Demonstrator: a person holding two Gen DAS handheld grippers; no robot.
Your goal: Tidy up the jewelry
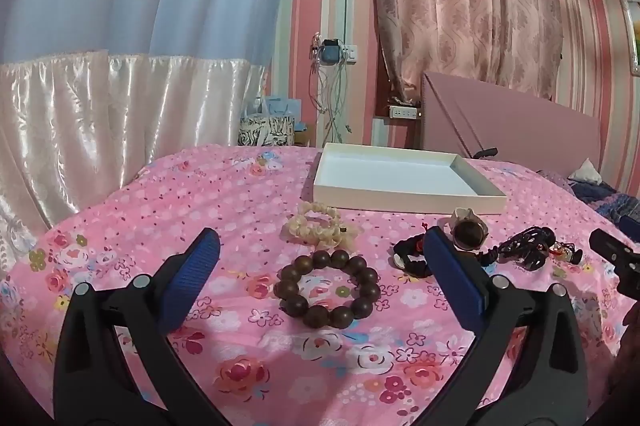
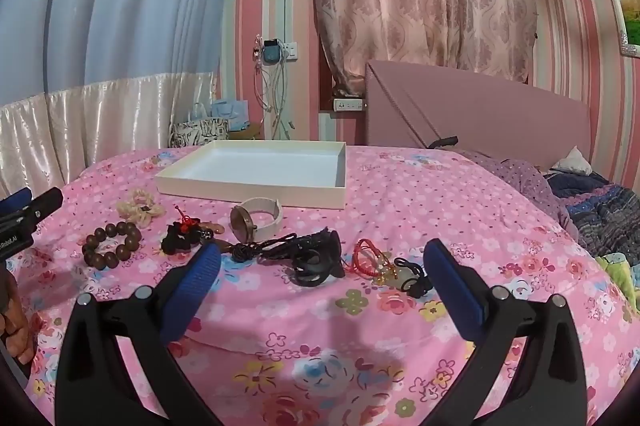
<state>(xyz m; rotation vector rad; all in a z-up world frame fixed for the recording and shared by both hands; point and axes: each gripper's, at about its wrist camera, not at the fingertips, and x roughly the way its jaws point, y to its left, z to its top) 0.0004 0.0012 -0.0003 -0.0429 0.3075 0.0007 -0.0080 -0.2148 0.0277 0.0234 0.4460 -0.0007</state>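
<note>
Nothing picked yet: my left gripper (image 1: 320,266) hangs wide open over the bead bracelet (image 1: 327,290), right gripper (image 2: 324,266) open too, tray (image 1: 404,195) empty—next, close on the beads.

Floral bedspread (image 2: 400,193) bears white tray (image 2: 256,185); jewelry (beaded bracelet (image 1: 330,288)) nearer.

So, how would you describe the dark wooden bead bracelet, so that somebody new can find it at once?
Start at the white tray on the pink flowered bedspread. Just before its near left corner lies a cream bead bracelet, and right in front of that is the wooden bead bracelet. It alone is an open ring of big, round, dark brown beads.
</note>
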